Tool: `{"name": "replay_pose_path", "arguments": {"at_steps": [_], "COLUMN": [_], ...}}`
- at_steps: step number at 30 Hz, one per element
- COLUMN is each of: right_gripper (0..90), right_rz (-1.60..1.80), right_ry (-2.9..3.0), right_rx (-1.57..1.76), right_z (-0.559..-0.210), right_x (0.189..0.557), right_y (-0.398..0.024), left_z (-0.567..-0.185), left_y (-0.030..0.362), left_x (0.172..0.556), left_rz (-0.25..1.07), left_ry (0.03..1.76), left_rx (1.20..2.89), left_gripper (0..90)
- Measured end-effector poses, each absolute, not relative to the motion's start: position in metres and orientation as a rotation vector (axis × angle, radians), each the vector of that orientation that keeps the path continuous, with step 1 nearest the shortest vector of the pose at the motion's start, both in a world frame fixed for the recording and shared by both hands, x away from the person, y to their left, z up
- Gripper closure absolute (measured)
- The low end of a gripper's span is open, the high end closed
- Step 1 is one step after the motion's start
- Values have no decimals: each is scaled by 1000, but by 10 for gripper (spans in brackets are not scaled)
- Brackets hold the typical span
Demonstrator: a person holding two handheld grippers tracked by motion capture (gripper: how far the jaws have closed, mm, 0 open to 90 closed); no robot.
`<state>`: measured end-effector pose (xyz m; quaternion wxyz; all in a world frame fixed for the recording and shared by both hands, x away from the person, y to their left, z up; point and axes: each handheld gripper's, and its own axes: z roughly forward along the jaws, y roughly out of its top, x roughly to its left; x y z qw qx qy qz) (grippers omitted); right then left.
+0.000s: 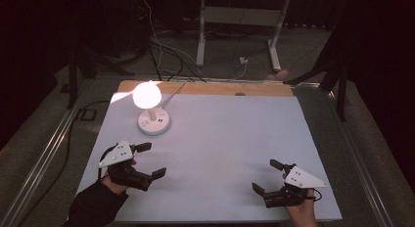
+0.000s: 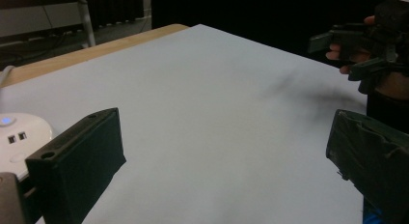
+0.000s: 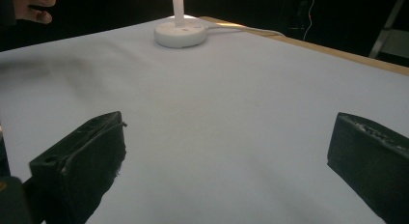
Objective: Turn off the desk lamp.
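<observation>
While both hands rest at the table's near edge, the left gripper (image 1: 149, 160) at about seven o'clock and the right gripper (image 1: 266, 176) at about five o'clock each hold their jaws spread wide over the bare white tabletop (image 1: 230, 134), gripping nothing. Farther back, at about eleven o'clock, a lit white desk lamp (image 1: 152, 120) stands, its round base seemingly carrying small ports.

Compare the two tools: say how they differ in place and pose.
The left tool sits near the lamp at the table's left; the right tool is far from it, at the right. The left tool points right, the right tool left. Both are open, holding nothing.
</observation>
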<state>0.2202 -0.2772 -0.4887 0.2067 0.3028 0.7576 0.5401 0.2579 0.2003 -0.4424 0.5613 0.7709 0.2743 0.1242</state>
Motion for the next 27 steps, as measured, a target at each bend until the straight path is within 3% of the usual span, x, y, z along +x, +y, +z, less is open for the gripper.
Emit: {"name": "replay_pose_path", "arguments": {"at_steps": [27], "right_gripper": [0], "right_rz": [1499], "right_ry": [2118], "right_rx": [838], "right_z": [-489], "right_x": [220], "right_y": [-276], "left_z": [-433], "left_y": [199], "left_x": [291], "left_rz": [434], "left_ry": [783], "left_rx": [1807], "left_gripper": [5]}}
